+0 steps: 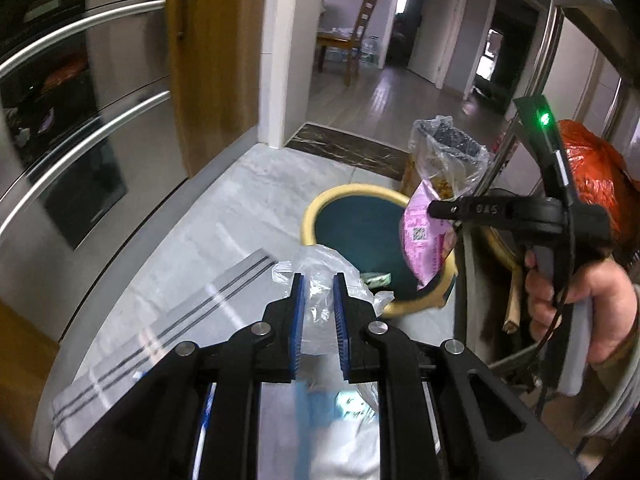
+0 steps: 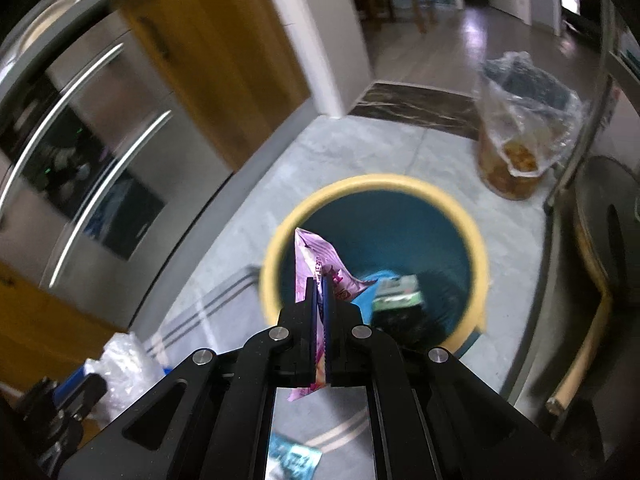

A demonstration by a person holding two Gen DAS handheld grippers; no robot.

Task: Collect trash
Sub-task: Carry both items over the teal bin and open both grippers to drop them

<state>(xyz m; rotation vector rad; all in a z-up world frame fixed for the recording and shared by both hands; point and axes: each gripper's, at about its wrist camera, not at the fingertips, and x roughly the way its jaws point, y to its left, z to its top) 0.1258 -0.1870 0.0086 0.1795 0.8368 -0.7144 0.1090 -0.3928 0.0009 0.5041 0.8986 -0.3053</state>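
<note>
Right hand-held gripper (image 2: 319, 280) clamps the pink wrapper (image 2: 310, 258) over the yellow-rimmed bin (image 2: 376, 184), centre frame. Left hand-held gripper (image 1: 319, 280) pinches a clear plastic bag (image 1: 320, 264) near the rim. Judgement: centre each over the opening before release.

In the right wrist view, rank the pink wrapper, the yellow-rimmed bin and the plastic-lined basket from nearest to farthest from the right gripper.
1. Pink wrapper: clamped in the right gripper.
2. Yellow-rimmed bin: just below and ahead.
3. Plastic-lined basket: farther off, upper right, beside the doorway.
</note>
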